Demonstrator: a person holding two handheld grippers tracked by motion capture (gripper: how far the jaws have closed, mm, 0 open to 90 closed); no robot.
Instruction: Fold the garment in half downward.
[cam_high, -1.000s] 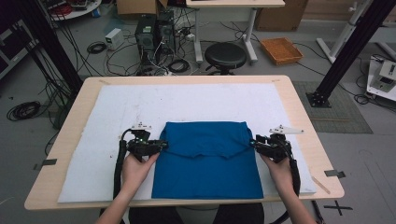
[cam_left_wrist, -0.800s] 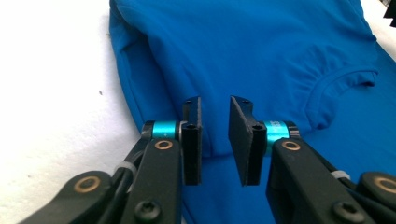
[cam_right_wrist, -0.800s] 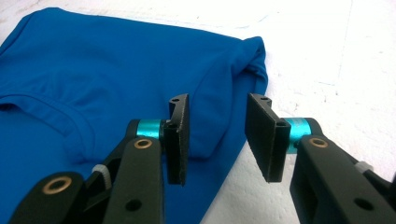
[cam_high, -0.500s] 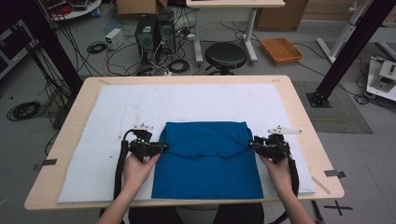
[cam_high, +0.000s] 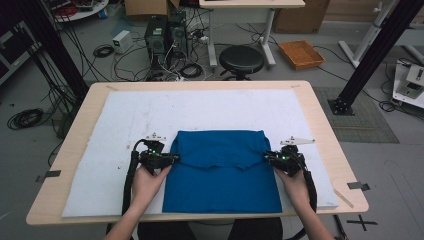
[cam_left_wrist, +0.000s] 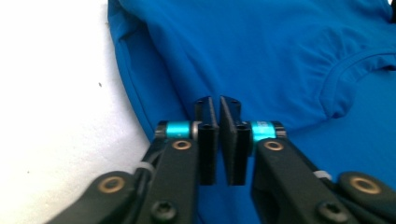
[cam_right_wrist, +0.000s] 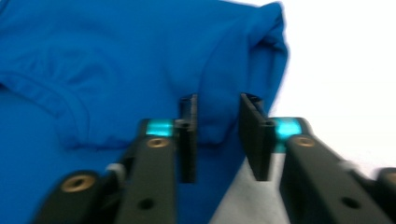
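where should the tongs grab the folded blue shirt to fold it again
Best bet: pinch the blue cotton shirt at its two side edges, where the folded-over upper flap ends, each pair of tongs coming in flat from its own side. The fabric is doubled there and the edge stands slightly proud of the white padded mat, so the pads can likely catch both layers.

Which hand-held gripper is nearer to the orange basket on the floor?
The right hand-held gripper. It is at the blue shirt's right edge, on the orange basket's side of the table; the left hand-held gripper is at the shirt's left edge, farther away.
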